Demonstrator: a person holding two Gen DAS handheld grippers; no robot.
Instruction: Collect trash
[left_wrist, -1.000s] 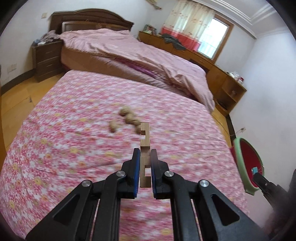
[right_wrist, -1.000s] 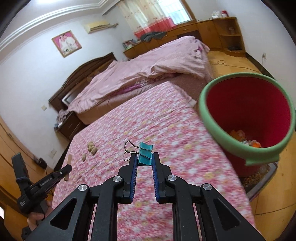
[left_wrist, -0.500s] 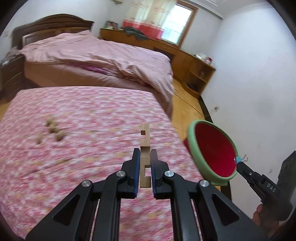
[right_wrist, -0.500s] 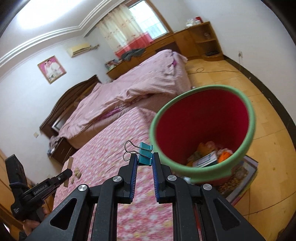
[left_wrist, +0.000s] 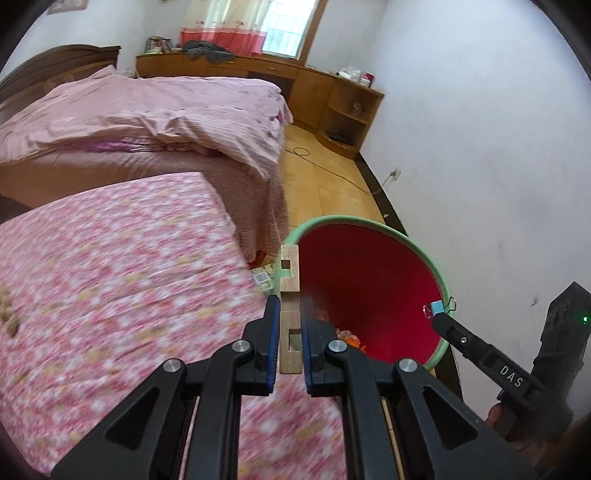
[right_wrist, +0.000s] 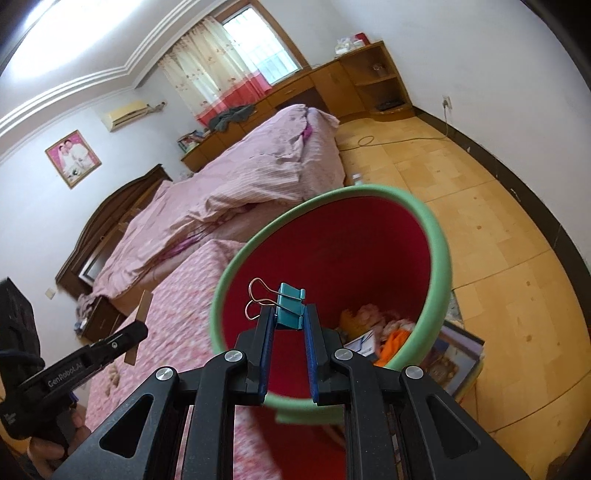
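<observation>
My left gripper (left_wrist: 289, 310) is shut on a notched wooden block (left_wrist: 290, 280) that sticks up past the fingertips, over the near rim of a red bin with a green rim (left_wrist: 373, 225). In the right wrist view my right gripper (right_wrist: 290, 314) is shut on a teal binder clip (right_wrist: 290, 304) with wire handles, held above the bin's green rim (right_wrist: 441, 266); trash lies at the bin's bottom. The right gripper (left_wrist: 437, 314) with the clip also shows at the bin's far rim in the left wrist view. The left gripper (right_wrist: 138, 328) with the block (right_wrist: 144, 301) shows at the left in the right wrist view.
The bin stands on the wooden floor (right_wrist: 480, 206) beside a mattress in pink floral cloth (left_wrist: 110, 277), with a few peanut shells (left_wrist: 7, 314) at its left edge. Behind is a bed with a pink quilt (left_wrist: 166, 107). Books (right_wrist: 456, 354) lie under the bin. A white wall (left_wrist: 498, 147) is on the right.
Both grippers have swung right from over the floral mattress to the bin. The block and the clip stay gripped. The bin now fills the middle of both views.
</observation>
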